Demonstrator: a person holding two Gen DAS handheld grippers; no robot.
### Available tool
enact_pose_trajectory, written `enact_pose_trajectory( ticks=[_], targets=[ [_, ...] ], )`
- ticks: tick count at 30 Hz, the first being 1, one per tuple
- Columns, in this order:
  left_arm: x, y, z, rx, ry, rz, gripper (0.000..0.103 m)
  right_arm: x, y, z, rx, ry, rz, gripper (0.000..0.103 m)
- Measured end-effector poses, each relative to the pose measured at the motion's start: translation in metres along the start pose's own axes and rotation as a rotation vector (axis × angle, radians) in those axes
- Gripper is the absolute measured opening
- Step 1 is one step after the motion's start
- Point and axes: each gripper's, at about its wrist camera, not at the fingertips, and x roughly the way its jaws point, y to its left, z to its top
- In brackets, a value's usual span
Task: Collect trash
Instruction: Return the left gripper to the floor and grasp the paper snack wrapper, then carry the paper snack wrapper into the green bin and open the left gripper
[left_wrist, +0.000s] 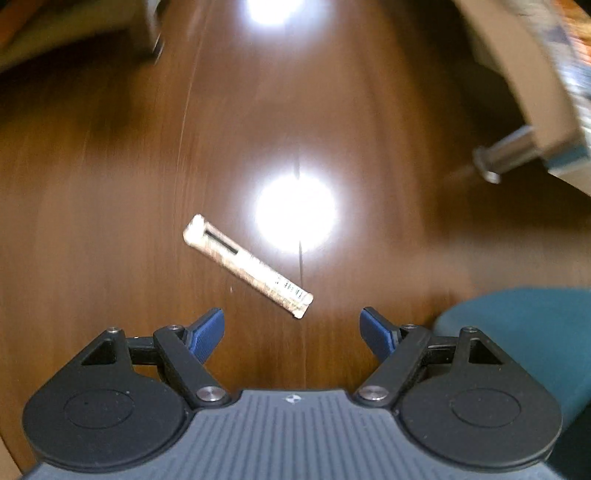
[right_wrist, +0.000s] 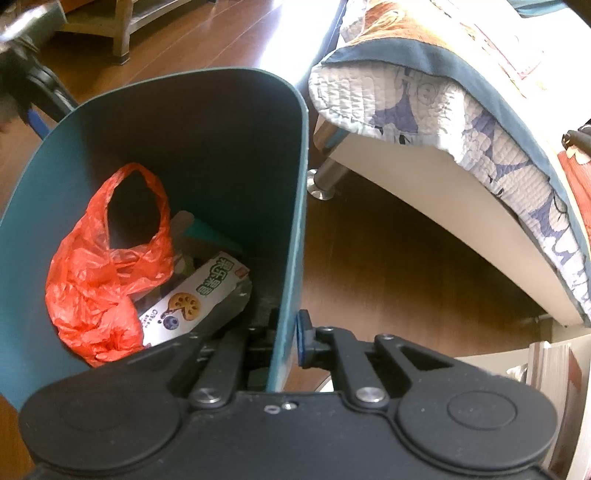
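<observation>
A thin white paper packet (left_wrist: 247, 264) with black print lies slantwise on the brown wooden floor (left_wrist: 110, 221). My left gripper (left_wrist: 291, 321) hangs just above its near end, pointing down, jaws open wide with nothing between them. My right gripper (right_wrist: 288, 332) is shut on the right wall of a teal bin (right_wrist: 221, 122); one blue pad (right_wrist: 303, 339) lies against the outside, and the inner finger is mostly hidden. Inside the bin lie a crumpled orange plastic bag (right_wrist: 99, 273) and a white snack box (right_wrist: 195, 299). The bin's teal edge (left_wrist: 517, 325) shows at the lower right of the left wrist view.
A bed with a patterned quilt (right_wrist: 443, 110) stands right of the bin, on a metal leg (right_wrist: 325, 181). That leg (left_wrist: 506, 155) also appears at the right of the left wrist view. Wooden furniture (right_wrist: 122, 33) stands behind the bin. Bright light glares on the floor (left_wrist: 295, 214).
</observation>
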Motion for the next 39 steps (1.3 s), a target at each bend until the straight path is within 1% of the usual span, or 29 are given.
enact_pose_trajectory(
  ticks=[3, 7, 8, 14, 16, 19, 22, 23, 25, 28, 31, 32, 34, 36, 39],
  targets=[
    [0.031, 0.01, 0.005, -0.088, 0.043, 0.034, 0.08, -0.005, -0.005, -0.005, 0.044, 0.012, 0.051, 0.013],
    [0.056, 0.018, 0.009, -0.154, 0.067, 0.061, 0.08, 0.003, -0.015, -0.014, 0.098, 0.05, 0.056, 0.011],
    [0.061, 0.018, 0.01, -0.162, 0.067, 0.068, 0.08, 0.006, -0.018, -0.017, 0.118, 0.063, 0.055, 0.011],
    [0.089, 0.014, 0.02, -0.179, 0.072, 0.104, 0.08, 0.017, -0.018, -0.031, 0.112, 0.106, 0.006, 0.01],
    [0.098, 0.013, 0.022, -0.192, 0.077, 0.113, 0.08, 0.019, -0.022, -0.035, 0.146, 0.119, 0.016, 0.01],
    [0.109, 0.008, 0.022, -0.197, 0.087, 0.126, 0.079, 0.023, -0.026, -0.04, 0.184, 0.13, 0.052, 0.011],
    [0.115, 0.003, 0.021, -0.187, 0.09, 0.151, 0.078, 0.027, -0.027, -0.044, 0.218, 0.148, 0.137, 0.012],
    [0.117, 0.002, 0.02, -0.186, 0.087, 0.158, 0.076, 0.03, -0.026, -0.045, 0.218, 0.153, 0.169, 0.012],
    [0.121, 0.002, 0.019, -0.19, 0.093, 0.166, 0.066, 0.034, -0.018, -0.046, 0.198, 0.163, 0.22, 0.013],
    [0.122, -0.001, 0.016, -0.209, 0.103, 0.176, 0.062, 0.039, -0.008, -0.046, 0.17, 0.173, 0.259, 0.013],
    [0.12, -0.003, 0.016, -0.211, 0.089, 0.174, 0.061, 0.042, -0.007, -0.049, 0.157, 0.18, 0.262, 0.013],
    [0.118, -0.004, 0.016, -0.208, 0.083, 0.18, 0.057, 0.043, -0.007, -0.05, 0.155, 0.182, 0.259, 0.013],
    [0.115, -0.006, 0.011, -0.195, 0.068, 0.21, 0.041, 0.044, -0.007, -0.052, 0.15, 0.189, 0.25, 0.012],
    [0.112, -0.01, 0.007, -0.183, 0.064, 0.213, 0.034, 0.044, -0.004, -0.051, 0.154, 0.19, 0.249, 0.012],
    [0.108, -0.019, 0.002, -0.167, 0.064, 0.216, 0.03, 0.043, -0.003, -0.05, 0.149, 0.187, 0.24, 0.012]
  ],
)
